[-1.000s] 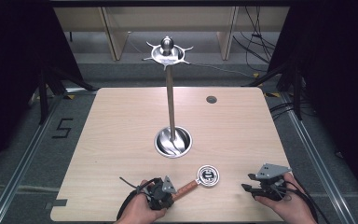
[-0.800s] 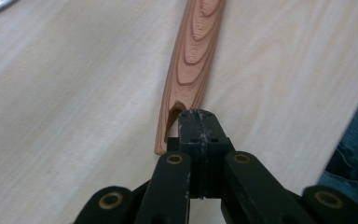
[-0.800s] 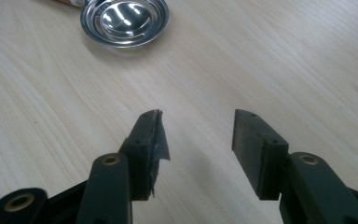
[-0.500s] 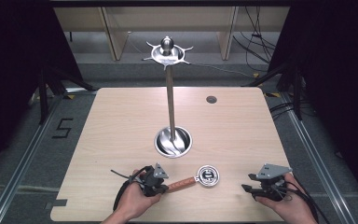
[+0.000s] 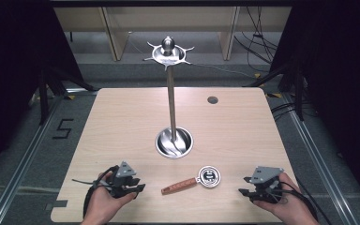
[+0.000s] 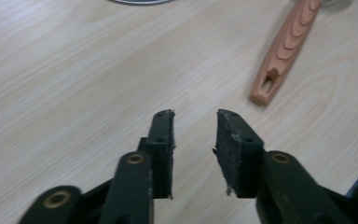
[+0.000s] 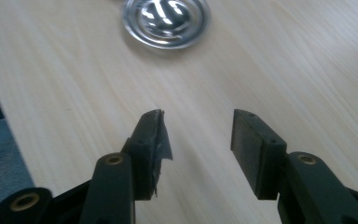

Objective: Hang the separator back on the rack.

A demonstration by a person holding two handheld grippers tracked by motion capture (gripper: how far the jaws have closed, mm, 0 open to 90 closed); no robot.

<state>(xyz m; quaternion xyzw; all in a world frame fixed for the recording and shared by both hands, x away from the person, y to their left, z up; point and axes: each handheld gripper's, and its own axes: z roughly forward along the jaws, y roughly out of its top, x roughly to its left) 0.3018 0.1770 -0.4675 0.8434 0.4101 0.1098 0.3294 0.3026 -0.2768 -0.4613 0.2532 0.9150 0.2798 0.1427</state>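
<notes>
Since a second ago: left hand-held gripper (image 5: 138, 188) has let go of the strainer's handle and slid left along the near edge; its jaws have just been opening, nothing between them. Right hand-held gripper (image 5: 244, 191) has hardly shifted; its jaws have just been narrowing over bare wood.
Table (image 5: 122, 117): light wood, carrying everything below.
Utensil stand (image 5: 171, 101): tall steel pole rising from a round dish base at the table's middle, with a hooked crown on top; no utensil hangs from it.
Small strainer (image 5: 209, 176): lies flat near the front edge, between the two grippers, round head to the right, wooden handle (image 6: 286, 44) pointing left.
Left hand-held gripper, state: released, jaws parted, handle tip just ahead and to the right in the left gripper view.
Right hand-held gripper, state: released, empty, aimed toward the stand base (image 7: 167, 19).
Progress: judging by the bare hooks, hanging the strainer looks like the job; it seems barely begun, with pick-up, lift and hooking all left.
</notes>
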